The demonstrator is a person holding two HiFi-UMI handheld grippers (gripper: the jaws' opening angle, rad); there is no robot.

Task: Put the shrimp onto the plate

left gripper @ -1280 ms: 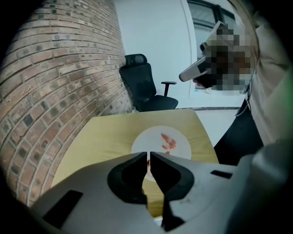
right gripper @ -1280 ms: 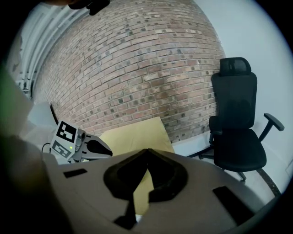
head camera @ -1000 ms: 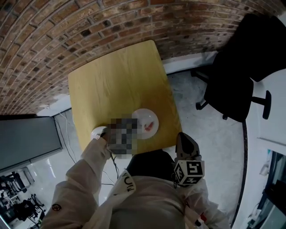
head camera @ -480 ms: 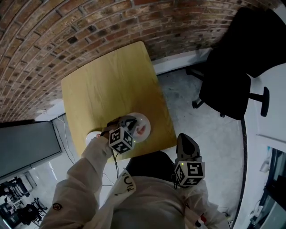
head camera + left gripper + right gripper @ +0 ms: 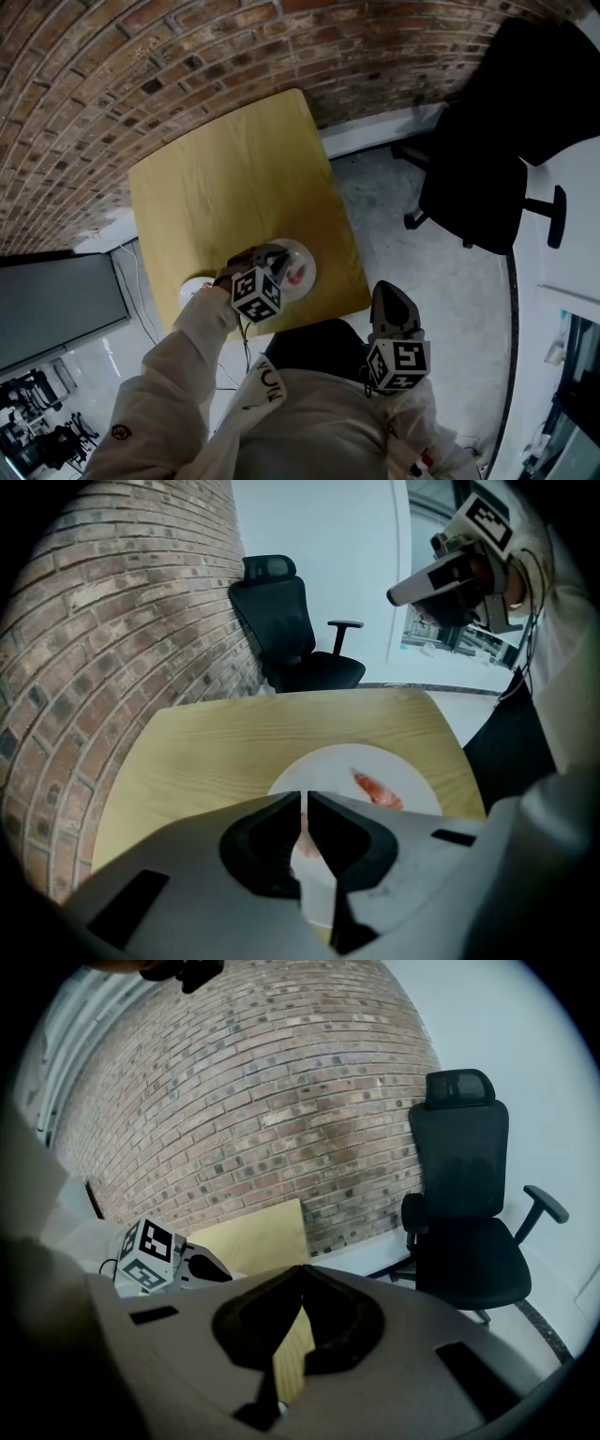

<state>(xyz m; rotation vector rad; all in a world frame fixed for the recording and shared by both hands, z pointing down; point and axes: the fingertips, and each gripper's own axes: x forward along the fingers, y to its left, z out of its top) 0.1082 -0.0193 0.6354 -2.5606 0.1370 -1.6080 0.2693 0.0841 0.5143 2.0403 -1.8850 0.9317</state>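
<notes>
Brick wall (image 5: 141, 56) behind a yellow table (image 5: 225, 169) bearing a white plate (image 5: 319, 771), where a plated shrimp (image 5: 378, 790) lies. Left gripper (image 5: 303, 799) over the plate, jaws pinched almost together on a held shrimp (image 5: 303, 836); right gripper (image 5: 302, 1274) closed, empty, off the table. Shrimp probably light, soft, slippery: pinch mid-body, gently.

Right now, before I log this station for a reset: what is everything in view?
table: 1, yellow wood, against the brick wall
brick wall: 1, red-brown, behind the table
plate: 1, white, near table edge
shrimp: 2, pink; one on the plate, the other pinched in the left gripper
small dish: 1, white, left of the plate
office chair: 1, black, right of the table
left gripper: 1, grey, shut over the plate
right gripper: 1, grey, shut, empty, off the table
</notes>
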